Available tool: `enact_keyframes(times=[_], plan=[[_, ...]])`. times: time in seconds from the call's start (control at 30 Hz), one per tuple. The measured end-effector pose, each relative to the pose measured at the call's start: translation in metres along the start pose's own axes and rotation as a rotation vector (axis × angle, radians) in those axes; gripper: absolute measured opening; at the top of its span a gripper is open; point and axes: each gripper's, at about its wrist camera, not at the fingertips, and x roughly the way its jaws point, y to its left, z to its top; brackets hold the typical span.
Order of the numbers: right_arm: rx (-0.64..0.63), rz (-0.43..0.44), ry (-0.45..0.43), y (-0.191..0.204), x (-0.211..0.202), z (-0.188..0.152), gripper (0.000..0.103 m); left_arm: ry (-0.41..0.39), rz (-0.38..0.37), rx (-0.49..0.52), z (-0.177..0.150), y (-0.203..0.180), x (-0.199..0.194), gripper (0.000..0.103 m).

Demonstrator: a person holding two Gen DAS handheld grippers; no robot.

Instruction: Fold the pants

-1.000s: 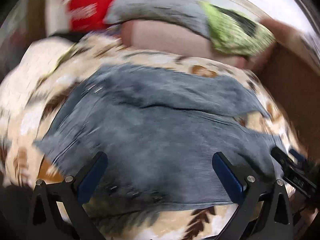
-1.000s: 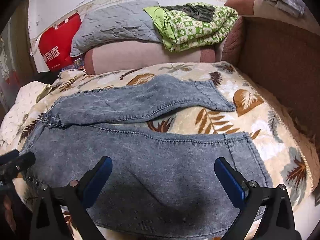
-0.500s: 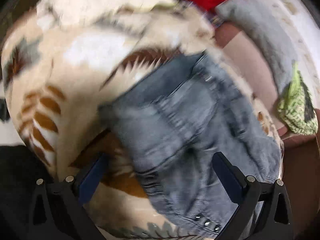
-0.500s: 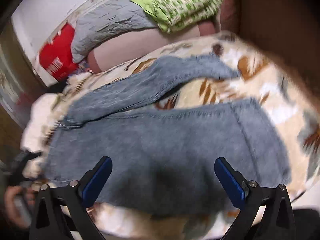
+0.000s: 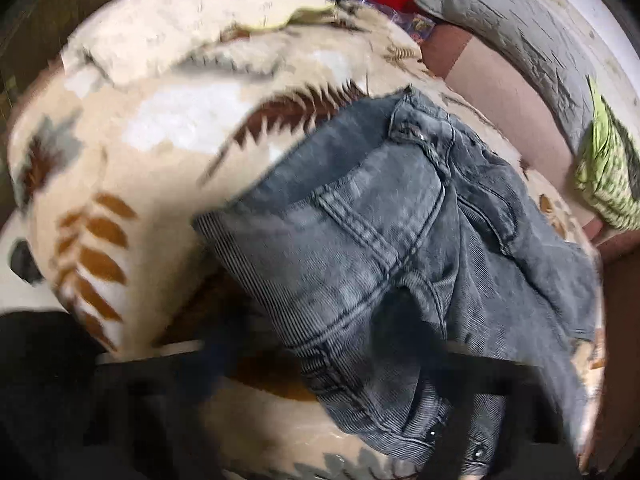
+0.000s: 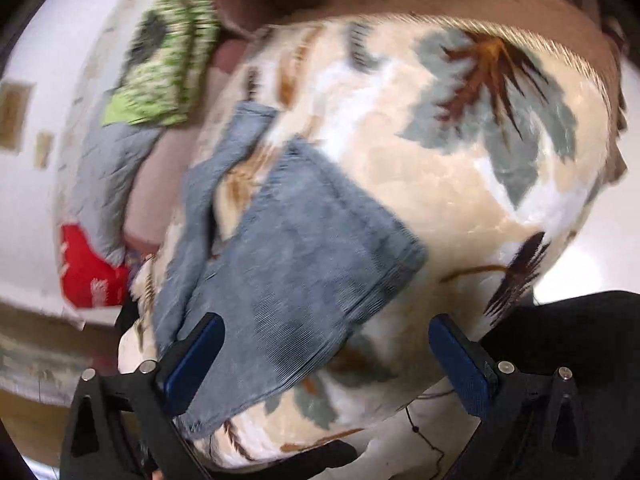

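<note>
The left tongs [image 5: 320, 364] are a dark smear, jaws just closing around the jeans [image 5: 384, 264] waistband, grip unclear; the right tongs [image 6: 324, 364] gape wide over a hem.

The pants [image 5: 384, 248] take up the middle of the leaf-print blanket [image 5: 168, 128], with their waistband end bunched into raised folds in the left wrist view, while bare blanket lies open to the left of them. In the right wrist view a wide stretch of blanket beyond the leg hem [image 6: 320, 248] is free up to the brown sofa arm [image 6: 520, 4]. The far side is closed off by a grey cushion [image 5: 532, 36], a green cloth [image 6: 168, 64] and a red bag [image 6: 88, 268] stacked against the wall.
</note>
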Motion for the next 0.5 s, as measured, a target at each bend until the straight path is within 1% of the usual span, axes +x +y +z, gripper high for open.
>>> enact_keyframes(times=[0.03,0.07,0.17,0.2,0.23,0.27,0.3,0.37,0.4,0.43,0.47,0.5], plan=[[0.007,0.001,-0.002,-0.001,0.006,0.006,0.093,0.013,-0.026,0.005,0.003,0.001,0.001,0.026],[0.007,-0.015,-0.005,-0.001,0.010,0.009,0.082,0.027,-0.041,-0.005,0.005,0.004,0.002,0.021],[0.018,-0.046,0.007,-0.002,0.022,0.018,0.078,0.026,-0.072,-0.012,0.011,0.011,-0.001,0.017],[0.003,-0.062,0.006,0.000,0.023,0.019,0.066,0.015,-0.073,-0.012,0.011,0.011,-0.003,0.017],[-0.027,-0.083,-0.005,0.005,0.020,0.021,0.053,0.002,-0.071,-0.010,0.011,0.011,-0.007,0.016],[-0.075,-0.095,-0.021,0.011,0.018,0.025,0.018,-0.026,-0.063,-0.007,0.010,0.011,-0.014,0.016],[-0.104,-0.111,-0.035,0.016,0.014,0.029,0.015,-0.062,-0.054,-0.008,0.011,0.011,-0.023,0.016],[-0.205,-0.125,-0.080,0.040,0.003,0.034,0.015,-0.105,-0.057,-0.013,0.007,0.013,-0.038,0.015],[-0.258,-0.143,-0.116,0.053,-0.003,0.036,0.015,-0.115,-0.056,-0.015,0.002,0.014,-0.045,0.015],[-0.319,-0.171,-0.157,0.066,-0.006,0.037,0.015,-0.113,-0.054,-0.017,0.002,0.013,-0.043,0.016],[-0.388,-0.213,-0.194,0.076,-0.007,0.037,0.015,-0.076,-0.048,-0.008,-0.005,0.013,-0.035,0.017],[-0.420,-0.245,-0.192,0.078,-0.004,0.037,0.018,-0.020,-0.046,0.012,-0.010,0.013,-0.024,0.017]])
